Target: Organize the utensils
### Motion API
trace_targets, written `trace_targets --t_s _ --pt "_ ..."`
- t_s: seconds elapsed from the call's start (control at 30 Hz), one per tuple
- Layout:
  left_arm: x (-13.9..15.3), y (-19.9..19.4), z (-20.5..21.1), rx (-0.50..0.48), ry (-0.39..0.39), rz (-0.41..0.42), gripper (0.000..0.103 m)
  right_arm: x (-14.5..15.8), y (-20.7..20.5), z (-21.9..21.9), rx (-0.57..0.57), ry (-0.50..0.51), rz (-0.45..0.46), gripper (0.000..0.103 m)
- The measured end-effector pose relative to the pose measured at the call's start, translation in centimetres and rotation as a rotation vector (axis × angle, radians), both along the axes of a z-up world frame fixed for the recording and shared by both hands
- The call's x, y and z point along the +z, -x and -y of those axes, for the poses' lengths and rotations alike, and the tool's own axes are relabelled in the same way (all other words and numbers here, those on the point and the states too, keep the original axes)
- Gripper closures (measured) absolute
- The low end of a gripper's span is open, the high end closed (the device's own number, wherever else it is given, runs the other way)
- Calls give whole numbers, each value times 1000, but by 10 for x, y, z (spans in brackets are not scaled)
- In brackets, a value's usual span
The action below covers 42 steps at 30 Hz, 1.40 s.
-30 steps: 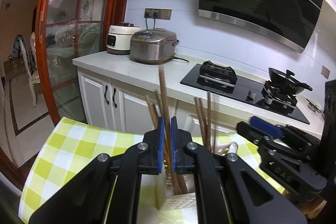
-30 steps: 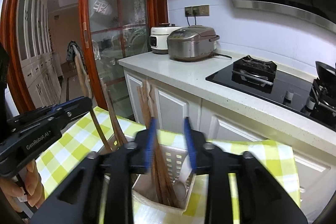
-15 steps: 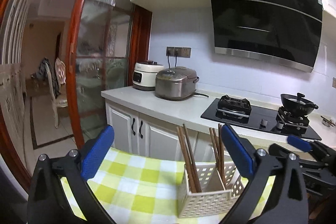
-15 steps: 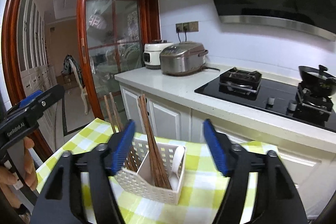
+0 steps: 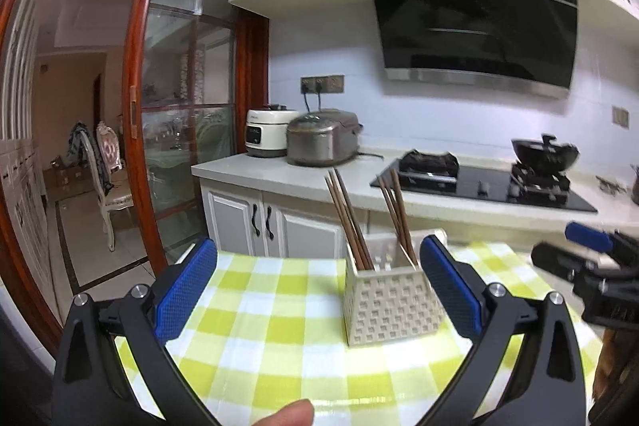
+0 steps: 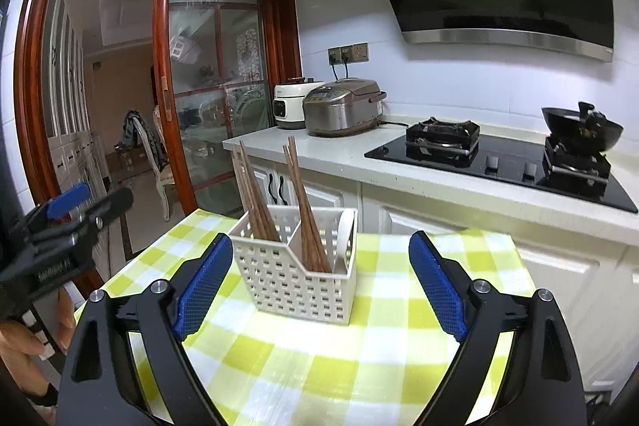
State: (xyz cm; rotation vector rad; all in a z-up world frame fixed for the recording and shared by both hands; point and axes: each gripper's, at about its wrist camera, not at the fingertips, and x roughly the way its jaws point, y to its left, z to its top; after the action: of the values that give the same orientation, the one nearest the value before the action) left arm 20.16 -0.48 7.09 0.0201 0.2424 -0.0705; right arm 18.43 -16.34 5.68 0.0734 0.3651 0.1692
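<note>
Two grippers face one white perforated utensil basket (image 6: 295, 266) that stands on a yellow-and-white checked tablecloth (image 6: 319, 366). The left gripper (image 5: 319, 286) has its blue-padded jaws spread wide, holding nothing; the basket sits just ahead of them, close beside the right-hand pad (image 5: 449, 290), and whether that pad touches the basket cannot be told. The right gripper (image 6: 319, 278) has its jaws opening, already wide; the basket stands beyond them and clear of both pads, and nothing is gripped.

Counted in the basket: two compartments, split by a partition. In the right wrist view the compartment on the picture's left holds a bundle of brown chopsticks (image 6: 255, 198) leaning back; the other compartment holds a second bundle (image 6: 303, 202) and one white spoon (image 6: 345, 230) against the far wall. The sticks overlap too much to count singly.

Bare cloth lies in front of the basket and on both sides of it. Behind the basket the cloth ends at the table's far edge, near white cabinet doors (image 6: 459, 226) under a counter. A fingertip (image 5: 291, 414) shows at the bottom of the left wrist view.
</note>
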Motion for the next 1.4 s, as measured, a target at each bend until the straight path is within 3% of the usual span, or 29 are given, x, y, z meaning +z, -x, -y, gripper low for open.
trace_targets --t_s 0.23,0.5,1.4 --pt "-18 25 4 -44 -6 -34 5 -13 25 -2 12 28 -32 18" --pt "-23 48 19 -72 -74 -30 5 -11 43 -2 8 44 -20 18" --pt "-17 48 13 -84 -7 -44 5 -8 46 -11 37 59 -8 18"
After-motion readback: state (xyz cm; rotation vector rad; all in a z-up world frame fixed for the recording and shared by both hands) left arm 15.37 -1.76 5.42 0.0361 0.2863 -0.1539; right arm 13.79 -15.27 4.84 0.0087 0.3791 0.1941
